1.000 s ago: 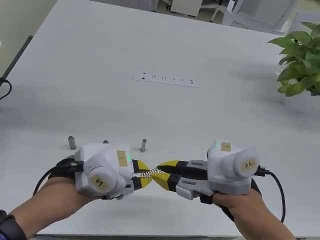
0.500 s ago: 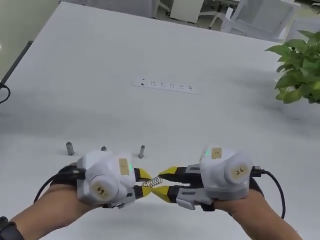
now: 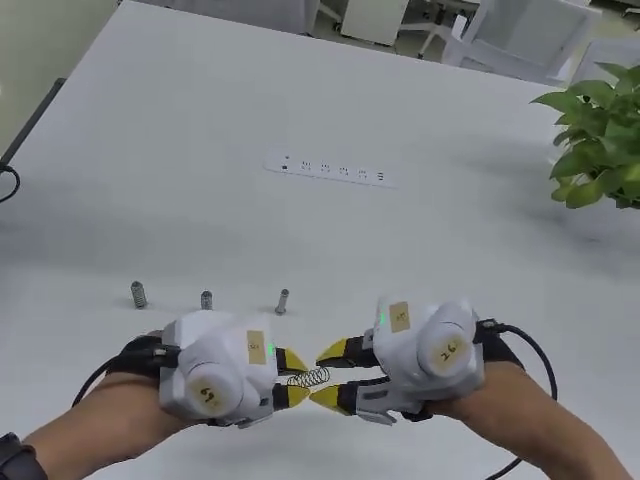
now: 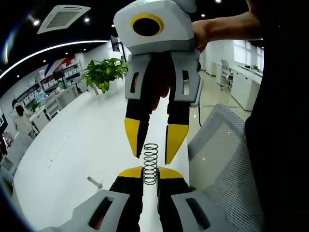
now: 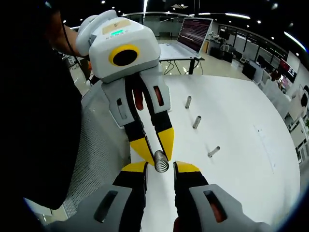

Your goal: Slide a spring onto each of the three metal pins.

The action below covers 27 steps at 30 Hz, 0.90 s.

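Thin coiled wire spring (image 4: 150, 157) pinched in the left gripper (image 4: 150, 172); right gripper (image 5: 161, 167), jaws spread, partly hides its far end.

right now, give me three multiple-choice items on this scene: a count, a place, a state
1. How many pins stand on the table? A) one B) three C) six
2. Where is the loose spring? A) flat on the table B) between the two grippers C) on a pin
3. The fingers of the right gripper are: A) open B) shut on a pin C) shut flat together
Key: 1 B, three stand in a row; 2 B, the left gripper clamps it; 3 A, they sit apart beside its end.
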Each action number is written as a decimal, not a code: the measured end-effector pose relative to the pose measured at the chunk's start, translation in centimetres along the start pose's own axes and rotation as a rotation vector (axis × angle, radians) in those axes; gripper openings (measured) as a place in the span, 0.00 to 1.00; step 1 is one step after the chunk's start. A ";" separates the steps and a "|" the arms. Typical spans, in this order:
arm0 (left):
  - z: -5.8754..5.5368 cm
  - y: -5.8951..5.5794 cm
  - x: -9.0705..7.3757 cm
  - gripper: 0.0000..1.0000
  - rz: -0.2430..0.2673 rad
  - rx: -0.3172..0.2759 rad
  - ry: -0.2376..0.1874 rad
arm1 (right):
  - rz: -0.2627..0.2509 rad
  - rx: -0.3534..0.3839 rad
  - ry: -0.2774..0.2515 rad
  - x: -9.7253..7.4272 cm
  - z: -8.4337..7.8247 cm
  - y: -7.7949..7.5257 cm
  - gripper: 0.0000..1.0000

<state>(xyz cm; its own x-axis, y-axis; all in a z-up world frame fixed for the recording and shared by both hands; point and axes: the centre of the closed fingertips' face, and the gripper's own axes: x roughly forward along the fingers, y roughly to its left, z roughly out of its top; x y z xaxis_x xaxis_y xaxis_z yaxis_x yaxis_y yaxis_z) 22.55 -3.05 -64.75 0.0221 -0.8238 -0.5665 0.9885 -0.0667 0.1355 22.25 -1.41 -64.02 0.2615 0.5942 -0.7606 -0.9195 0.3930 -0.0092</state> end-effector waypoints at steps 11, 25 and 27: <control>0.2 -0.5 0.0 0.02 -0.019 0.034 0.004 | 0.036 -0.077 0.019 -0.2 0.0 0.6 0.09; 0.1 -0.8 0.0 0.03 -0.020 0.005 0.001 | 0.026 -0.065 0.008 -0.1 0.0 0.9 0.08; 0.0 -0.8 -0.1 0.03 -0.016 -0.008 -0.005 | 0.025 -0.061 0.002 -0.2 0.0 0.9 0.08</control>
<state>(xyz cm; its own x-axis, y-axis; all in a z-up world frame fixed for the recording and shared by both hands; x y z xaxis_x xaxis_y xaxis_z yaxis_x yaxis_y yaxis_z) 21.75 -2.88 -64.77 0.0056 -0.8255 -0.5644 0.9900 -0.0751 0.1197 21.36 -1.18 -63.86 0.2378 0.6016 -0.7626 -0.9419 0.3346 -0.0297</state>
